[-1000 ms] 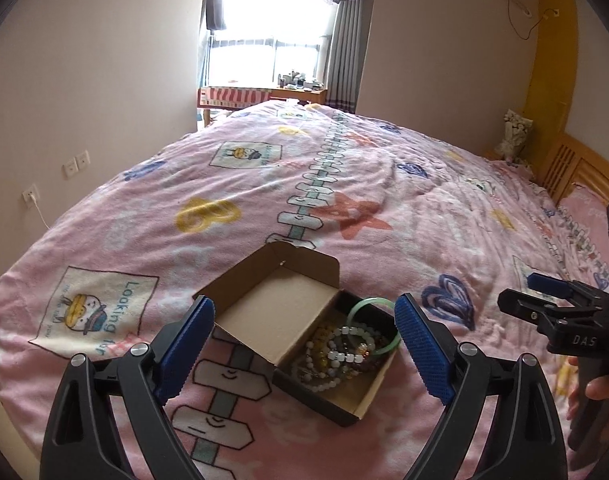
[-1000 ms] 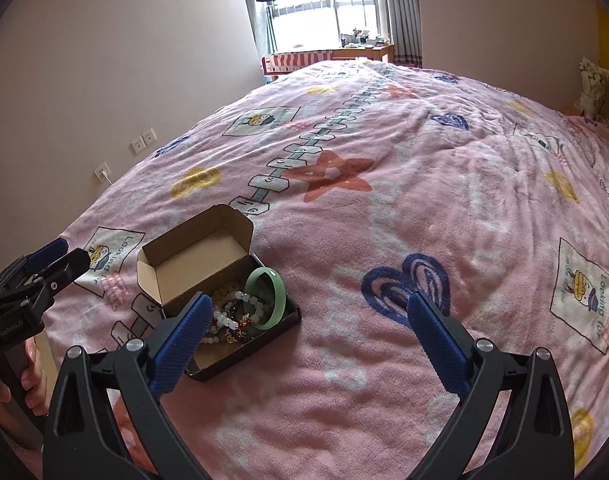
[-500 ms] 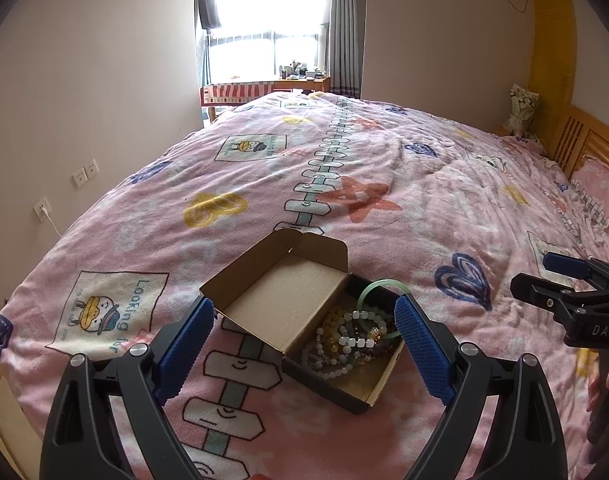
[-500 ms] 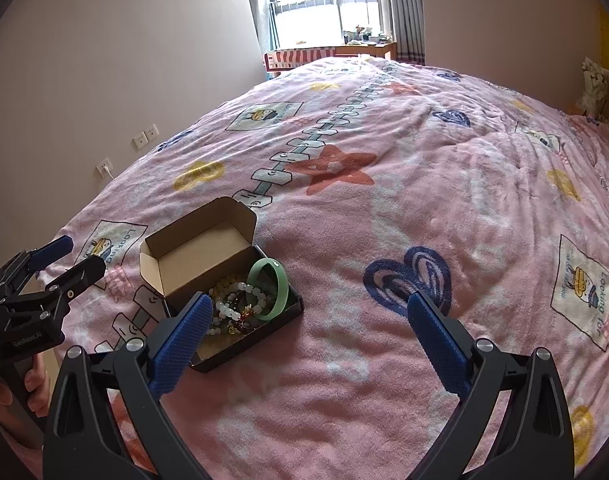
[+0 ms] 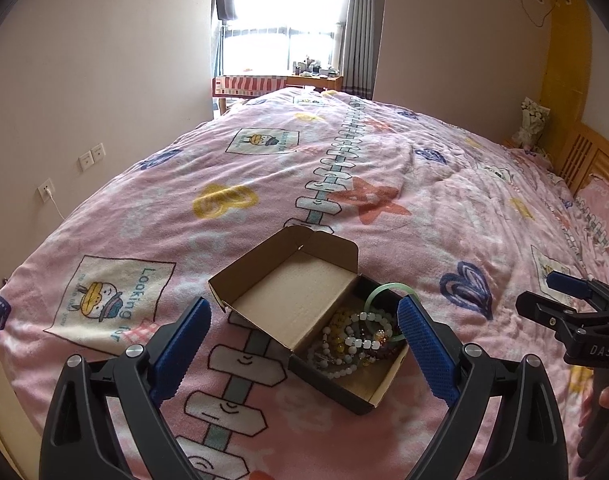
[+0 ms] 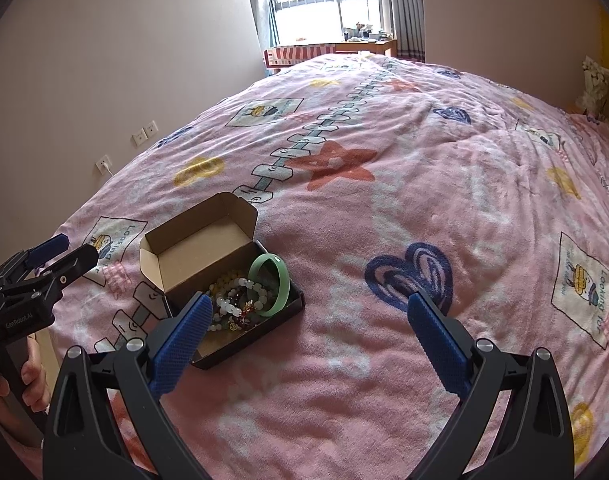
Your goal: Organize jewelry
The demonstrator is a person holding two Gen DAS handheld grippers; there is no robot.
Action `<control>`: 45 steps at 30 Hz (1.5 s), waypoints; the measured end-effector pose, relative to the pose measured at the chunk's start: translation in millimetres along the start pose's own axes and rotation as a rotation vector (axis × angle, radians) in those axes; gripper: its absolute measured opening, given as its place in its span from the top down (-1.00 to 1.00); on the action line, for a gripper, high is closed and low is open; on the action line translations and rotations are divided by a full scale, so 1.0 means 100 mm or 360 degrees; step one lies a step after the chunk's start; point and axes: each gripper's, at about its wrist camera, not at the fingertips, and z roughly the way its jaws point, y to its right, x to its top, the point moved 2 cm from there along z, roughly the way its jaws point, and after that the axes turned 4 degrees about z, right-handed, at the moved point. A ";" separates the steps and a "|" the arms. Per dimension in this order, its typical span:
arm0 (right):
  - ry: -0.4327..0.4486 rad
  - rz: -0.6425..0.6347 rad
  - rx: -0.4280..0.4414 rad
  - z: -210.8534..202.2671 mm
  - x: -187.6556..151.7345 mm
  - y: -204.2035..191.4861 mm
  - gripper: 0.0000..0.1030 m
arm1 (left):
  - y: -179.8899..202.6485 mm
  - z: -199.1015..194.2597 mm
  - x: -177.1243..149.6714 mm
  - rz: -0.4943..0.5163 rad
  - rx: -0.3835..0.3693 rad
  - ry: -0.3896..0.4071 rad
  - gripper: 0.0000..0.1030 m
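- Left wrist view: the left gripper (image 5: 304, 344) has its jaws wide apart and nothing between them; the pads (image 5: 426, 350) are blue with a fine knurled grain, on black plastic arms with silver pivot screws.
- Just ahead of it, between the two fingers, lies a small cardboard box (image 5: 368, 396), dark outside and plain brown inside, with its flap lid (image 5: 288, 292) folded back toward the left finger.
- In the box's tray lies a tangle of beads (image 5: 356, 344) in round white, yellow and dark strands, and a smooth pale-green bangle (image 5: 384, 290) leans at the far right corner.
- The box sits on a fleecy pink blanket (image 5: 424, 216) printed with stars, hearts and a panel reading "Looking for".
- Off to the right, the right gripper (image 5: 560, 300) shows side-on, black with a blue pad, marked "DAS".
- Right wrist view: the right gripper (image 6: 308, 328) is likewise spread wide and empty.
- The box (image 6: 228, 356) lies ahead and left of it, partly behind the left finger; bangle (image 6: 282, 280) upright at the tray's right side, beads (image 6: 236, 300) beside it.
- Far left, the left gripper (image 6: 64, 256) carries the label "GenRobot.AI", with a hand (image 6: 30, 380) on its handle.
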 end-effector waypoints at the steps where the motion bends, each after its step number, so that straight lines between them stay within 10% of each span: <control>1: 0.0000 0.0000 0.0000 0.00 0.00 0.00 -0.86 | 0.00 0.00 0.00 0.0000 -0.0001 -0.0003 -0.80; 45: 0.0006 -0.0004 -0.0005 -0.02 -0.01 -0.02 -0.86 | 0.09 -0.04 -0.03 0.0093 0.0059 0.0003 -0.84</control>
